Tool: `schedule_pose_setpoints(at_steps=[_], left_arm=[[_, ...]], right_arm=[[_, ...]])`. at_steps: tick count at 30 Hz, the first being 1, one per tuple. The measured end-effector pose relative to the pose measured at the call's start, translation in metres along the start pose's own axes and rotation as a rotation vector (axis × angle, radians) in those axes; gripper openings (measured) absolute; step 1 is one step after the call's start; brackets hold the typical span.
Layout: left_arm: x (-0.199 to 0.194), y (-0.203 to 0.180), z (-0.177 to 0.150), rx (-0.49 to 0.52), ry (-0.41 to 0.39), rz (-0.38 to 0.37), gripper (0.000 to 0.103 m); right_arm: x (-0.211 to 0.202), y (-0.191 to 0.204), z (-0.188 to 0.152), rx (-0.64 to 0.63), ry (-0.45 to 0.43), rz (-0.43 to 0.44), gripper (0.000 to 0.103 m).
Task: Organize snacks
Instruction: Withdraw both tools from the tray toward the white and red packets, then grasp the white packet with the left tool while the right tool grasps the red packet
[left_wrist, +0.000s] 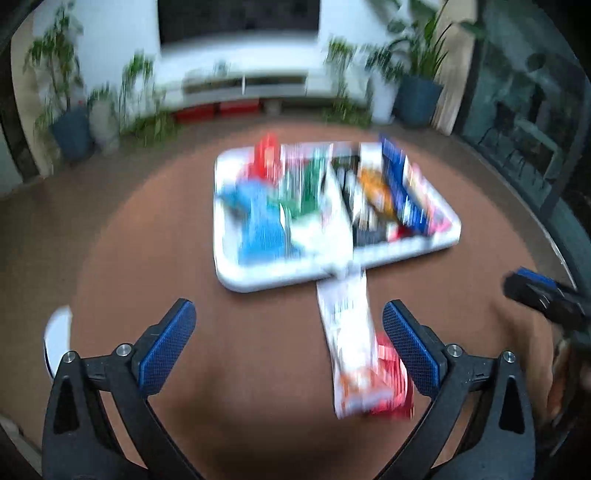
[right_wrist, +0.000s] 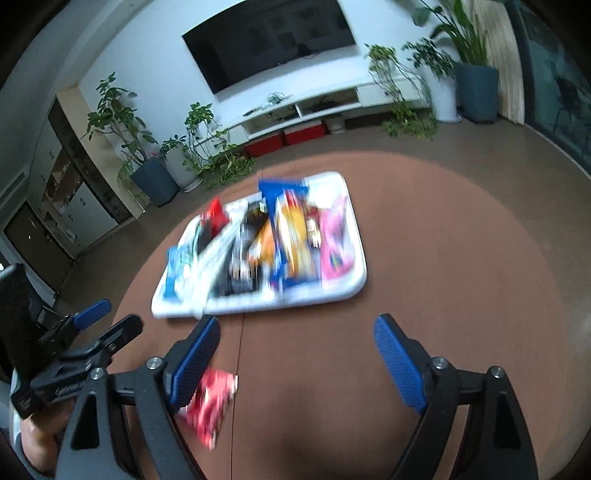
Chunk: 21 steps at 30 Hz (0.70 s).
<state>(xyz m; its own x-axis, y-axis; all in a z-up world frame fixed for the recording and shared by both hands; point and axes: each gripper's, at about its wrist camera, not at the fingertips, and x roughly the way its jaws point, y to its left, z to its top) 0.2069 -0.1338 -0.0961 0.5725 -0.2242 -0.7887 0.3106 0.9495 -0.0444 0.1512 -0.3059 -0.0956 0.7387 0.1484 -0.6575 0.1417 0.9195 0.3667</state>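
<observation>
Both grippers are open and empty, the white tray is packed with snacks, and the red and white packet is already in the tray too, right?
Not quite. The red and white snack packet lies on the brown round table, outside the white plastic tray, near the left gripper. The left wrist view shows it. The rest holds: the right gripper is open too, both empty.

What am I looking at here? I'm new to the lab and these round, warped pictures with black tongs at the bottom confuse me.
There is no robot: a person holds a two-finger tool in each hand, each carrying a wide-angle camera looking along its fingers. One picture comes from the left gripper, the other from the right gripper. Both have their jaws open, and neither holds anything. On the round brown table sits a white tray filled with colourful snack packets, too blurred to read. A red and white packet lies on the table outside the tray, nearer the person. The left view is smeared by motion.
</observation>
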Motion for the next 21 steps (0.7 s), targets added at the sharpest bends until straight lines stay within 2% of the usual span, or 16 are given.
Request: schedule_pose_setpoints(at_steps=[2,5,10,14,16,20,21], left_arm=[[0.006,-0.005,-0.012,-0.001,0.041,-0.005,0.102],[0.009,-0.013,-0.017,0.029,0.054,0.013,0.102],[0.017,-0.023,-0.011,0.062,0.079,0.046,0.102],[0.043,-0.028,-0.002,0.108,0.137,0.072,0.102],[0.051,-0.028,-0.002,0.111,0.143,0.075,0.097],[0.062,-0.027,0.001,0.120,0.166,0.066,0.061],[0.064,-0.027,0.001,0.124,0.173,0.063,0.055]], right_arm=[[-0.007,0.000,-0.021,0.014,0.012,0.002,0.087],[-0.014,0.003,-0.047,0.010,0.031,-0.002,0.087],[-0.019,0.015,-0.063,-0.045,0.037,-0.024,0.087],[-0.019,0.020,-0.066,-0.066,0.036,-0.024,0.087],[-0.019,0.021,-0.068,-0.083,0.042,-0.023,0.087],[-0.013,0.026,-0.068,-0.099,0.057,-0.027,0.087],[-0.010,0.028,-0.067,-0.104,0.064,-0.030,0.087]])
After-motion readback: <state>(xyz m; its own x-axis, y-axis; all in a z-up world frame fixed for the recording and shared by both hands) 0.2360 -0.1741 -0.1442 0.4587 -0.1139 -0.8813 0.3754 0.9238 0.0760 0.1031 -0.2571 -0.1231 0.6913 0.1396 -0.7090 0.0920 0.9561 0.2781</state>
